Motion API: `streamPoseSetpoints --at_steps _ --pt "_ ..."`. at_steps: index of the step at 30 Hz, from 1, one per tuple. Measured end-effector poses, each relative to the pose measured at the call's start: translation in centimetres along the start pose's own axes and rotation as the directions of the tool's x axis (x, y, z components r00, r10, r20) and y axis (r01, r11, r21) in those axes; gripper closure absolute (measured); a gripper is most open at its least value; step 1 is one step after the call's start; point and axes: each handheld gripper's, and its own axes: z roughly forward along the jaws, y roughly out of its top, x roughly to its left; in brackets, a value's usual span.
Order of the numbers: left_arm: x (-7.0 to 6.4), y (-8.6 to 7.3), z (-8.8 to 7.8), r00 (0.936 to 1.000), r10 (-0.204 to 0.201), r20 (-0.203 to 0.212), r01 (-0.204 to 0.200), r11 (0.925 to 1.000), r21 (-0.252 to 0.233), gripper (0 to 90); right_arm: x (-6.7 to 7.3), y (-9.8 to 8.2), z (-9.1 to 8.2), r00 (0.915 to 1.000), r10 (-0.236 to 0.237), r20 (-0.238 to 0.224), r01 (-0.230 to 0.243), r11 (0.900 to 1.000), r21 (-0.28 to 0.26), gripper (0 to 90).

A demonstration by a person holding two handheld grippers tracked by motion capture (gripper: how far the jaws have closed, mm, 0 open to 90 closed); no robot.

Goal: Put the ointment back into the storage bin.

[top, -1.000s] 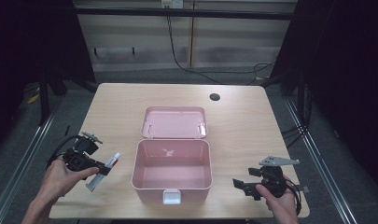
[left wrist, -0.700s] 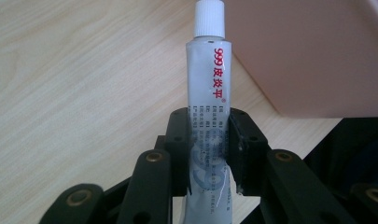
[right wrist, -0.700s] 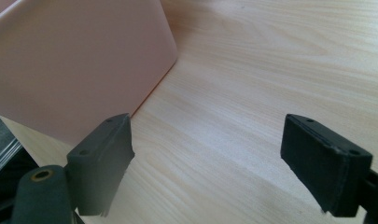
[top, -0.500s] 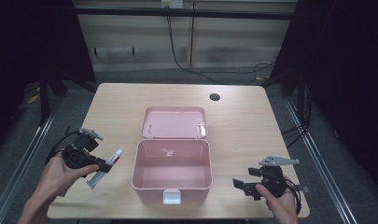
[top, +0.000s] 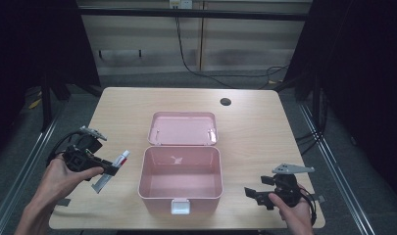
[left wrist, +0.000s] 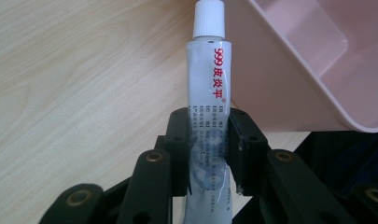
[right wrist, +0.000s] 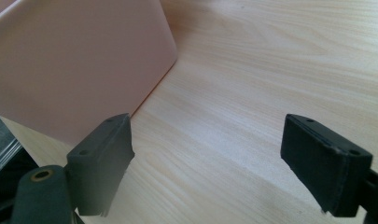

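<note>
left hand-held gripper (top: pixel 109 169): seen in the high view at the left of the surface (top: pixel 255 127), carried in the person's left hand (top: pixel 63 174). its jaws are clamped on a tube of ointment (top: pixel 111 171), gripping the tube across its lower body. in the left gripper view the two black pads press against both sides of the tube (left wrist: pixel 209 116), which runs straight up between them with its white cap (left wrist: pixel 208 17) pointing away from the hand-held gripper. red printed characters run along the tube's silver-white body. the crimped end of the tube hangs below and behind the jaws in the high view.

location of the tube: held above the surface, just beside the left wall of the pink box (top: pixel 180 188), cap end towards the box. in the left gripper view the cap sits against the background of the box's outer wall (left wrist: pixel 270 84); whether it touches cannot be told.

pink box: open, standing at the middle of the surface, its lid (top: pixel 183 128) folded back flat on the far side. white latch (top: pixel 180 206) on the near wall.

right hand-held gripper (top: pixel 255 195): held in the right hand (top: pixel 291 210) low at the right near corner of the surface, jaws wide apart with nothing between them. in the right gripper view the two pads frame bare wood, with the box's wall (right wrist: pixel 79 65) beyond the left pad.

a dark round hole (top: pixel 225 102) lies at the far side of the surface.
</note>
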Motion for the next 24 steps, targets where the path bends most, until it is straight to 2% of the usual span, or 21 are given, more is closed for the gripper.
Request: streamPoseSetpoints --at_steps 6,11,13,15,17,18,19,21,24 --pt "-0.5 0.6 -0.9 0.9997 0.023 0.003 -0.023 0.9997 -0.012 71.5 0.0 0.0 0.0 1.0000 0.000 0.000 0.000 1.000 -0.001 16.4" --pt "-1.3 1.5 -1.4 0.9978 0.063 0.020 -0.063 0.9979 -0.016 71.5 0.0 0.0 0.0 1.0000 0.001 0.000 -0.001 1.000 -0.002 16.4" --pt "-1.7 1.7 -1.6 0.9967 0.079 0.014 -0.079 0.9967 -0.015 71.5 0.0 0.0 0.0 1.0000 0.001 0.000 -0.001 1.000 -0.002 16.4" --pt "-2.1 1.9 -1.8 0.9973 0.069 0.026 -0.068 0.9973 -0.026 71.5 0.0 0.0 0.0 1.0000 0.002 0.000 -0.002 1.000 -0.003 16.4" --pt "-2.3 2.2 -2.1 0.9941 0.108 0.009 -0.108 0.9939 -0.021 71.5 0.0 0.0 0.0 1.0000 0.000 -0.001 0.000 1.000 -0.001 16.4" --pt "-2.5 2.2 -2.2 0.9956 0.093 0.007 -0.093 0.9954 -0.021 71.5 0.0 0.0 0.0 1.0000 -0.002 0.001 0.002 1.000 0.000 16.4" --pt "-2.6 2.5 -2.4 0.9923 0.124 0.010 -0.124 0.9921 -0.022 71.5 0.0 0.0 0.0 1.0000 -0.001 -0.001 0.001 1.000 -0.001 16.4" --pt "-3.1 2.6 -2.7 0.9938 0.111 0.008 -0.111 0.9935 -0.026 71.5 0.0 0.0 0.0 1.0000 0.000 0.000 0.000 1.000 -0.002 16.4" --pt "-3.8 2.7 -3.3 0.9901 0.140 0.010 -0.140 0.9899 -0.027 71.5 0.0 0.0 0.0 1.0000 -0.001 0.000 0.001 1.000 -0.001 16.4"
